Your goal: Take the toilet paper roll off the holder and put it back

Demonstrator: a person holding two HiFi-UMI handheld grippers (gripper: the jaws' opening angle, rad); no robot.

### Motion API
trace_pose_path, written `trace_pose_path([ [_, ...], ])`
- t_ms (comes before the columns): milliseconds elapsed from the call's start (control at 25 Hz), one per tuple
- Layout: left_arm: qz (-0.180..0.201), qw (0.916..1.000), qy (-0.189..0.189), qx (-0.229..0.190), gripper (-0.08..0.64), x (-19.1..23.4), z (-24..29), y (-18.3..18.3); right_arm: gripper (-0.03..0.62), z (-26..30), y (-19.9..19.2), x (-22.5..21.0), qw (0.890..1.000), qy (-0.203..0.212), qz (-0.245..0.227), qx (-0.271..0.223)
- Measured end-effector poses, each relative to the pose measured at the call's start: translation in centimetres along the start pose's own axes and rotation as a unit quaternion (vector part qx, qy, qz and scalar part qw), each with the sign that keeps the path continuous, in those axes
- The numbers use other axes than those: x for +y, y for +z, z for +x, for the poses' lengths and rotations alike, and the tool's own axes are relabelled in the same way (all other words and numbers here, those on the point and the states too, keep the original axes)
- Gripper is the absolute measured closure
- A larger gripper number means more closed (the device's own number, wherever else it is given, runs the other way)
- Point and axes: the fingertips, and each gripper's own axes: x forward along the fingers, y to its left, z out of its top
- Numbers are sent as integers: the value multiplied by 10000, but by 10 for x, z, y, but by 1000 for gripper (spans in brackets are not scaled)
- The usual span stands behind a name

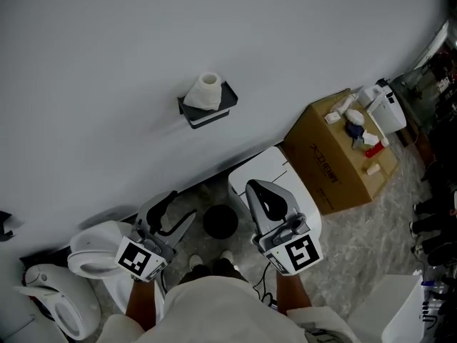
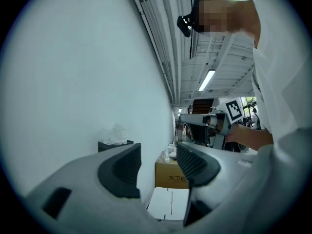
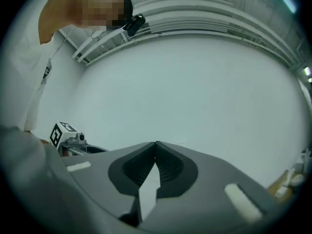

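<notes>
A: Where was the toilet paper roll point(image 1: 208, 90) at that moment?

Me: On the holder point(image 1: 216, 115), the black one fixed on the wall point(image 1: 107, 63). It stood upright on top of the holder, w/ a loose sheet hanging over the front. Nothing touched it.

A: And your tongs?

Me: Both were well apart from the holder, below it in the head view, & pointed approx. toward the wall. My left gripper point(image 1: 180, 207) had its jaws apart, nothing btw them. Through the gap I saw only the cardboard box point(image 2: 170, 178), far past the holder. My right gripper point(image 1: 255, 186) had its jaws pressed together, tips touching, empty.

A: Why held like that?

Me: I think b/c no hand was working on the roll then. The left one was open, so I judge it was the one ready to take the roll. The right, closed, could take nothing w/o opening first.

A: How far was the task?

Me: I cannot tell if the roll was not yet taken off or already put back. It sat on the holder either way.
</notes>
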Motion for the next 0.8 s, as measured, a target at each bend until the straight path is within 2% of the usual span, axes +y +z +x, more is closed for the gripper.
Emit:
trace_pose_path([
  [80,-105,9999,87,-10,420,4,-4,2,583,0,-5,5,9999,74,25,68],
  [160,-125,9998,140,-15,548,6,-7,4,584,0,-10,12,9998,170,28,136],
  [200,-111,9999,131,-2,563,5,-9,5,584,0,-12,15,9996,220,23,155],
  [480,17,10000,-30,73,563,-8,-11,4,584,0,-8,32,9982,589,-24,98],
  [640,0,10000,-26,77,563,-6,-10,3,584,2,-5,32,9980,608,-132,124],
  [800,7,10000,-7,54,563,-7,-10,5,584,-2,-5,31,9981,613,46,80],
])
